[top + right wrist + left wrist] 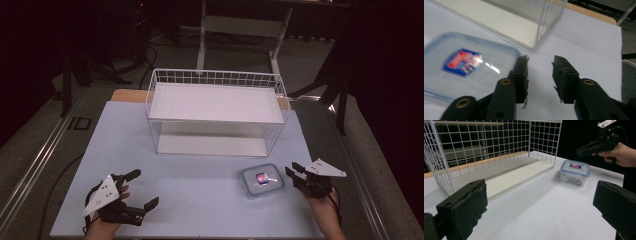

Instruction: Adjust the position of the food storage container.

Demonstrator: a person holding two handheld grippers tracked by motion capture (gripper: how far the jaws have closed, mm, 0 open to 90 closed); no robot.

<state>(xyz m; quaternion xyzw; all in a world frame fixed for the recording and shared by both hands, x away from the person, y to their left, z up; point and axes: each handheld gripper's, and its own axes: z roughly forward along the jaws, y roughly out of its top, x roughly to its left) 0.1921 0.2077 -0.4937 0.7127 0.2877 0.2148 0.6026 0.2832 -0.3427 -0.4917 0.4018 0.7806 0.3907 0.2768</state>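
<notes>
Table: a pale blue-white table (200, 200) carried a white wire basket (216, 112) at its far middle and a small lidded plastic box (263, 180) at its near right.
Box: it stood on the table just in front of the basket's right end, apart from it, and just left of the right gripper (294, 172).
Left gripper: the left gripper (142, 189) sat at the near left corner, well apart from the box, its jaws spread wide with nothing between them.
Right gripper: its jaws stood a little apart, pinching nothing, their tips close beside the box's right edge; contact could not be told.
High view: the grey plates on both grippers and the person's hands showed from above.
Left gripper view: the box's clear walls, blue-rimmed lid and red-and-blue label (574, 166) were seen side-on, with the right gripper held just above and beyond it.
Right gripper view: the lid (461, 67) lay close and blurred left of the jaws; the basket's corner (541, 37) rose beyond.
</notes>
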